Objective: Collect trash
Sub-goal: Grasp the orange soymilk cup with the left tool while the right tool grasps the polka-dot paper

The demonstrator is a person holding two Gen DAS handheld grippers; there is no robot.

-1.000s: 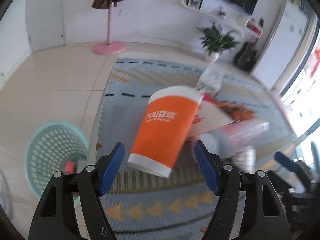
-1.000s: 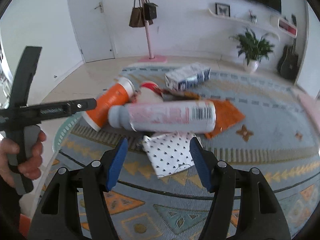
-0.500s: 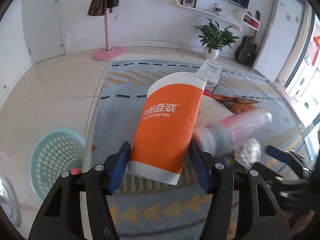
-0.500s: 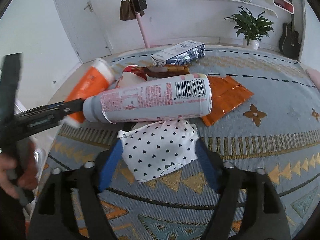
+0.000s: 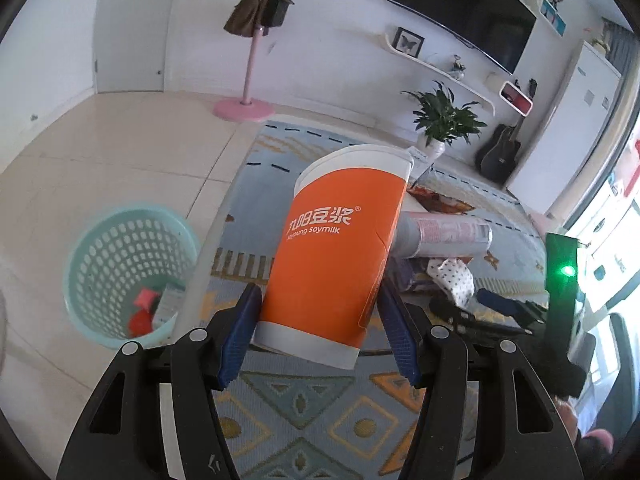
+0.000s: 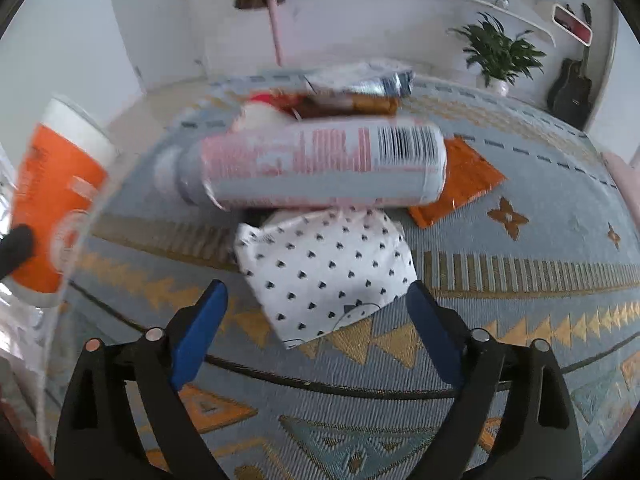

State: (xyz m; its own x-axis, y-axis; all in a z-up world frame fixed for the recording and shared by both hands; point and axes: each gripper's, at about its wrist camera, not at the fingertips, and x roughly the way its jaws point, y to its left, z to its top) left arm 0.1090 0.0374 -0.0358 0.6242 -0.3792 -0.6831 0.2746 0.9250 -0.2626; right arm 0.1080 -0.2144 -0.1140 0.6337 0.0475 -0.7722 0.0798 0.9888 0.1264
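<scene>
Since the earlier frame, the left gripper (image 5: 320, 328) has closed on the orange cup (image 5: 340, 248) and lifted it clear of the rug (image 5: 304, 404); its blue pads now press both sides of the cup just above the white base band. Over the same interval the right gripper (image 6: 316, 328) has come down toward the dotted white wrapper (image 6: 324, 268), and its jaws have just narrowed slightly from their widest. They remain wide, with nothing pressed between them; the wrapper lies just ahead of the fingertips.

Step in hand, as judged: carry the cup to the teal basket (image 5: 80, 248). The cup is held tilted, open rim away from the camera, to the right of the basket and not yet over it. The next move calls for a swing left until the cup sits above the basket opening, then release. The basket already holds some red pieces.

Cup condition: orange paper wall with white lettering, white rim and base, a slight crease near the right pad.

Beyond the cup, a pink-and-white bottle (image 6: 320, 168) lies on its side against the wrapper, with an orange foil packet (image 6: 468, 176) behind it.
</scene>
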